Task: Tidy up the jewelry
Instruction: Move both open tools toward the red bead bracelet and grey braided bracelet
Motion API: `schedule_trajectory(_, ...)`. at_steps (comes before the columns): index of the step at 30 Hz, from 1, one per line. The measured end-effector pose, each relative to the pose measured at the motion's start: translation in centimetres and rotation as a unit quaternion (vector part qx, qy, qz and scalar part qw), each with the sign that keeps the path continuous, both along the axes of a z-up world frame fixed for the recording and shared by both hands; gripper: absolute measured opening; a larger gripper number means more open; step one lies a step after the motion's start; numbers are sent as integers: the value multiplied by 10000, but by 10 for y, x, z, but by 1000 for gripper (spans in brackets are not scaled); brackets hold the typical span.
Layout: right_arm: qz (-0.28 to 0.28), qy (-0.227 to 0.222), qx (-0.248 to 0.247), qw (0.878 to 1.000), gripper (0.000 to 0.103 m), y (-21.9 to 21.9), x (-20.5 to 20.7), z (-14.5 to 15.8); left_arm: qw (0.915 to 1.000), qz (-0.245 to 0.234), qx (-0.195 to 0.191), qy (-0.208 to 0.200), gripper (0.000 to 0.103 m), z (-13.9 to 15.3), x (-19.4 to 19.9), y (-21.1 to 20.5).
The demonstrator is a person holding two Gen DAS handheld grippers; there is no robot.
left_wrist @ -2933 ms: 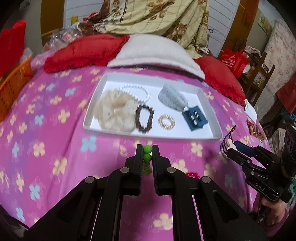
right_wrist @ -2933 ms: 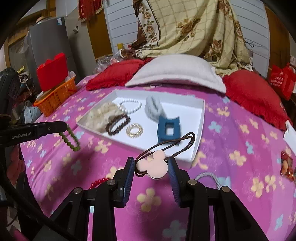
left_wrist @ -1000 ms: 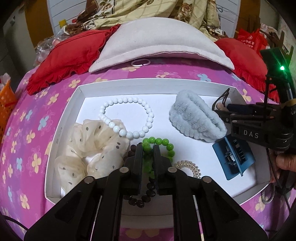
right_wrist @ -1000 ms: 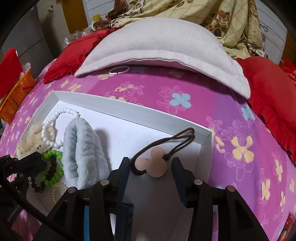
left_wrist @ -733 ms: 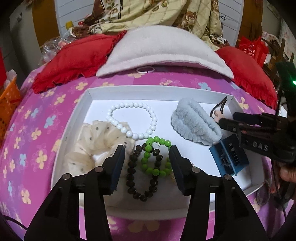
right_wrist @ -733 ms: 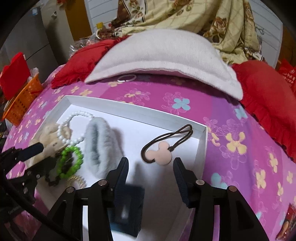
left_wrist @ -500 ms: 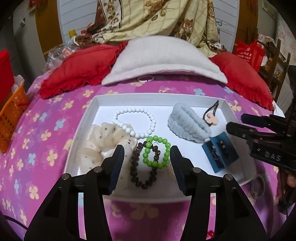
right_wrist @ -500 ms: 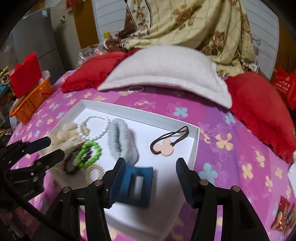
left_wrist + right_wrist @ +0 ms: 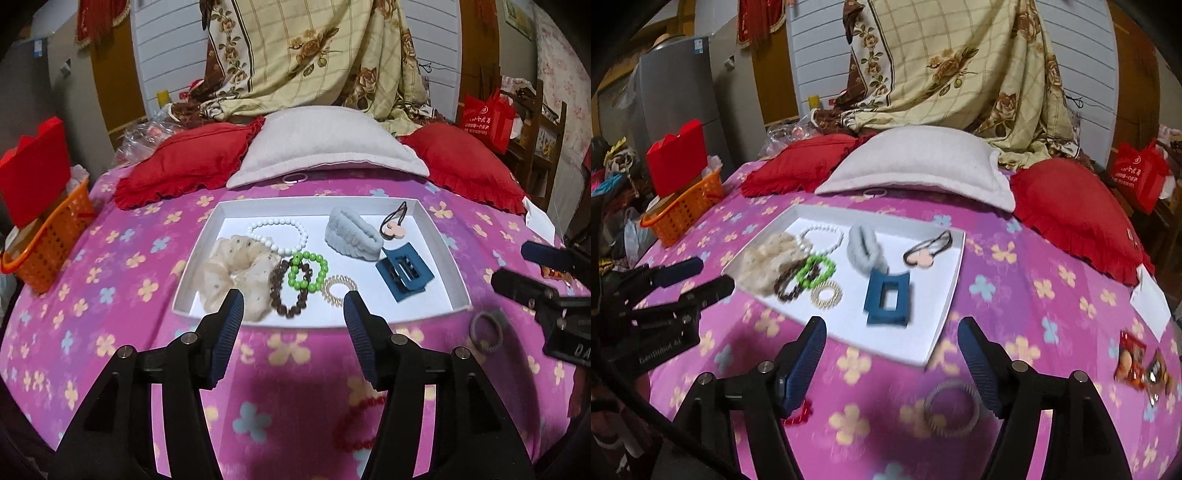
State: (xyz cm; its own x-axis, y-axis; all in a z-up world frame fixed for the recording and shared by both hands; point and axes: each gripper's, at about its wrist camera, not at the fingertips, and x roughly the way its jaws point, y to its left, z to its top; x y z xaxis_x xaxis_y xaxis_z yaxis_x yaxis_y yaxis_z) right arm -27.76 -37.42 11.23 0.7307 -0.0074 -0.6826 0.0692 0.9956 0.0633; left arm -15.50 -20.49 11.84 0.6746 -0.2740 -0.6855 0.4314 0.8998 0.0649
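- Pink flowered bedding [image 9: 110, 295] carried a white tray [image 9: 439, 236] below red and grey pillows.
- Since a second earlier, both tools had pulled back from the tray to its near edge.
- Left gripper [image 9: 293, 308] had let go of the green bead bracelet [image 9: 308, 271]; its jaws were spreading, nothing between them.
- That bracelet lay mid-tray, overlapping a brown bead bracelet [image 9: 286, 295].
- Right gripper [image 9: 892, 332] was widening too, empty; the mouse-shaped hair tie [image 9: 925, 254] lay in the tray's far right corner.
- A grey hair ring [image 9: 953, 408] lay on the bedding, outside the tray's near right corner.

green bracelet [image 9: 308, 271], white tray [image 9: 448, 266]
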Motion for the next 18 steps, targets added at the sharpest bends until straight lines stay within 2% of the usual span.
schedule_trajectory(8,-49,10,39,10000,71,7,-40,-9,10000,9,3,28,56,0,-32,10)
schedule_trajectory(18,-150,163,144,9997,71,0,-66,-26,10000,-59,42,35,56,-2,-52,16)
